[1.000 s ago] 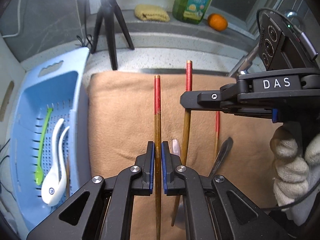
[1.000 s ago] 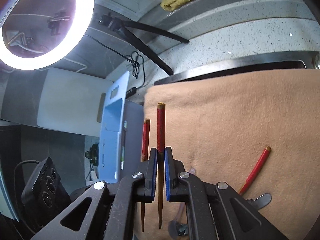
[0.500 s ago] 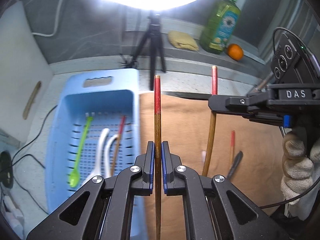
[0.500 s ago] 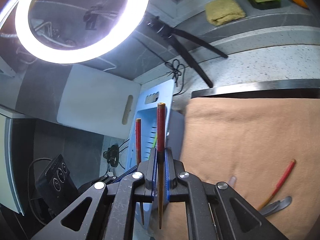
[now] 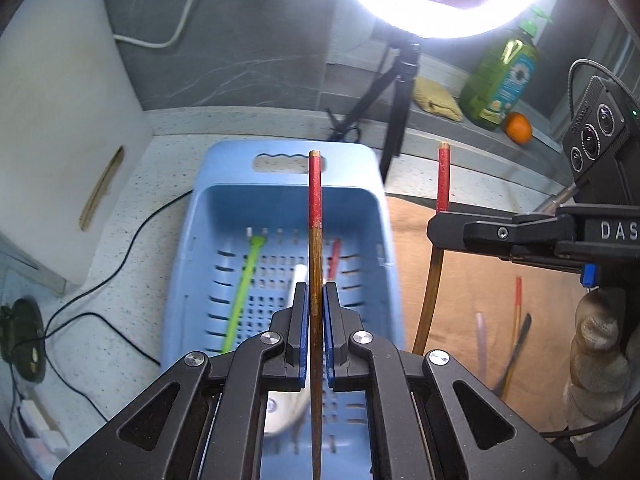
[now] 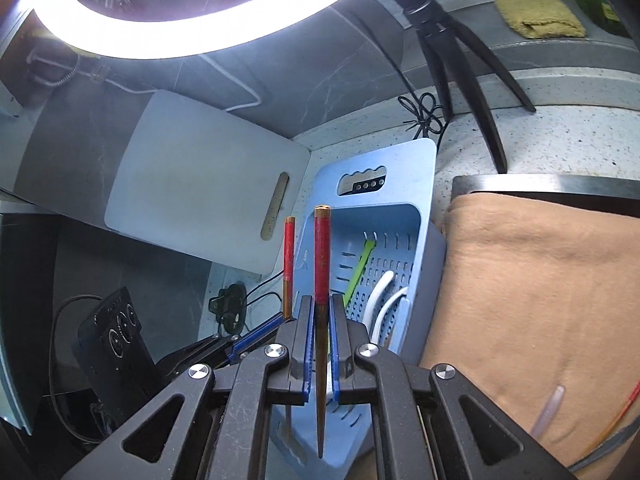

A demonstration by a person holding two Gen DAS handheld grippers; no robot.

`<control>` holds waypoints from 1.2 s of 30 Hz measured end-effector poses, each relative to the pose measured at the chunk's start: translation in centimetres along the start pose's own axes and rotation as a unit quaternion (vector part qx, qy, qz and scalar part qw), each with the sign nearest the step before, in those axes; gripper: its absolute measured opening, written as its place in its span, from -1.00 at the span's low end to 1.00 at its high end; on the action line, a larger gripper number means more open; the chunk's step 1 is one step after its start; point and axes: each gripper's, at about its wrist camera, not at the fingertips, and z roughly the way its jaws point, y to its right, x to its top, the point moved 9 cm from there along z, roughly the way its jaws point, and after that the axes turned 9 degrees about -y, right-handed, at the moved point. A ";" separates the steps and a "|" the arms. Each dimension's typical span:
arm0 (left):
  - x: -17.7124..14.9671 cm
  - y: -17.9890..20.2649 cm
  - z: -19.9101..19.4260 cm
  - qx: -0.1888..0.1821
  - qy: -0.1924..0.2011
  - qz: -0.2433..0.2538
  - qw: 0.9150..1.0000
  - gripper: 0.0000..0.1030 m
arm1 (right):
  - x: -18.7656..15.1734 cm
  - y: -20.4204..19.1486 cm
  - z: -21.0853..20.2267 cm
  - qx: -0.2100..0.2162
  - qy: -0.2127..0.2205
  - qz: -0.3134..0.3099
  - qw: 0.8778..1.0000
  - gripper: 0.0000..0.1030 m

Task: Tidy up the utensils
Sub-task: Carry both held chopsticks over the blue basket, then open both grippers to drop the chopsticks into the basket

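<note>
Two chopsticks are held now, one in each claw. Left claw [image 5: 315,328] is pinched tight on a chopstick [image 5: 315,216], right over the blue basket [image 5: 224,216]. Right claw [image 6: 321,344] pinches its own chopstick [image 6: 321,256], with the basket at 1 o'clock. Chopsticks look light, stiff and smooth, so they could slip. Both are held near the middle, which looks steady.

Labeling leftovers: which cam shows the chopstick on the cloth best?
Left wrist: the chopstick lies in near-full view on the cloth. Right wrist catches only a thin sliver of it at the frame's lower right edge.
</note>
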 end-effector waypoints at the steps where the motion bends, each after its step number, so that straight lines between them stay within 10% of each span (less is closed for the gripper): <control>1: 0.1 -0.5 0.3 0.001 -0.002 0.000 1.000 -0.90 | 0.1 0.0 0.5 -0.006 0.000 -0.002 1.000 -0.88; 36: 0.4 -4.3 3.4 0.012 -0.037 -0.011 0.999 -0.78 | -1.3 0.6 5.9 -0.081 -0.016 -0.028 0.996 -0.74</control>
